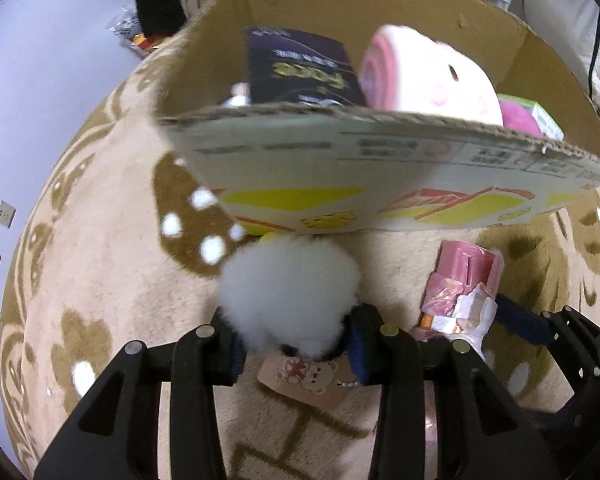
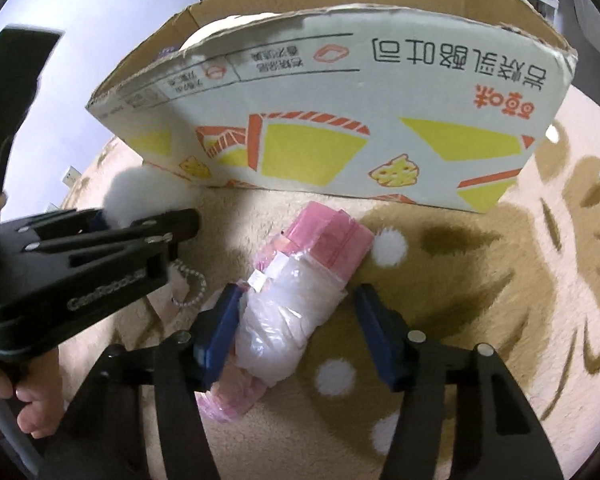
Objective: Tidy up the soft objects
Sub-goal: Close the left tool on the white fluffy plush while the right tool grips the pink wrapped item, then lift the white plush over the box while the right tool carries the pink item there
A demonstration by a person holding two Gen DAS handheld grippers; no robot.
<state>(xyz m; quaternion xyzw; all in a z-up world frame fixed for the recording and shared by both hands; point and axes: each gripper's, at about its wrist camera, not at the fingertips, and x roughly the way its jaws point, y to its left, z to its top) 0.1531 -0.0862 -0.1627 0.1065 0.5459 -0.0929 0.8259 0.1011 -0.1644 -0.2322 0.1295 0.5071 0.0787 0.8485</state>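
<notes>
A: Two grippers, both loaded or nearly. Left gripper (image 1: pixel 296 344): jaws pinched on the white pom-pom (image 1: pixel 288 296), fluff bulging out past the pads; card tag (image 1: pixel 304 376) and bead chain (image 2: pixel 190 284) dangling under it.

B: Right gripper (image 2: pixel 296 320)?

A: Jaws spread, straddling the wrapped pink bundle (image 2: pixel 296 288). Left pad looks touching the plastic wrap, right pad apart from it. Not gripped yet.

B: Positions, relative to the cardboard box (image 1: pixel 380 184)?

A: Pom-pom just in front of the box's near wall, below the rim. Bundle lying on the carpet (image 1: pixel 120 280), pink end close to the foot of the same wall, angled away from it.

B: Inside the box?

A: Rolled pink plush (image 1: pixel 428 72), dark packet (image 1: pixel 300 68), magenta item (image 1: pixel 520 116) at the right, all behind the near wall.

B: Step?

A: Probably mid-transfer: pom-pom picked, not dropped. Bundle at pre-grasp.

B: Next?

A: Likely lift the pom-pom over the near rim, release inside. For the bundle, close on the wrapped middle; slippery film, soft fill, so expect squashing and possible slip.
</notes>
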